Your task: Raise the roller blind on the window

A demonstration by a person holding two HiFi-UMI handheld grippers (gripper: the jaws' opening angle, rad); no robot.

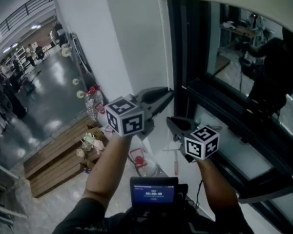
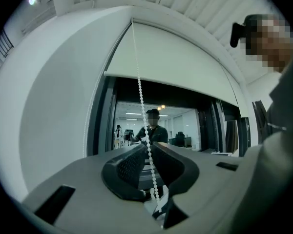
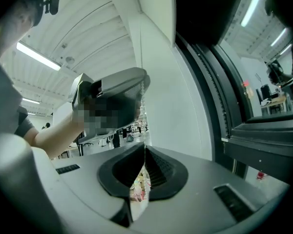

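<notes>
Against the white wall (image 1: 136, 33) left of the window (image 1: 244, 77), uppermost of the two: left gripper (image 1: 168, 94), held level and pointing at the frame. Fingers (image 2: 124, 167) part-way apart, with the bead chain (image 2: 139, 89) threaded between them from top to bottom. Pads close beside the beads but not seen to pinch, so best read as loose around the chain rather than holding it.

Just below and slightly to the right: right gripper (image 1: 172, 123), also level. Fingers (image 3: 158, 167) shut to a seam, with the chain dropping from the upper gripper straight into that seam. Judged to be clamped on it and holding the tension.

Further right and above: roller blind (image 2: 180, 62), pale, part-way down over the dark glass, bottom bar well above both grippers, a fair stretch of window bare beneath it.

Key relation for the coming move: chain hanging vertical along the window's left edge, long axis up-and-down, lying in the gap of the upper fingers, so no sideways reach called for. Left gripper the nearer one to fresh chain.

Probably next: close the left fingers on the beads up there, let go below, then draw straight down along the chain's own line. Risk, as a guess: pulling off-vertical and dragging beads against the frame.
</notes>
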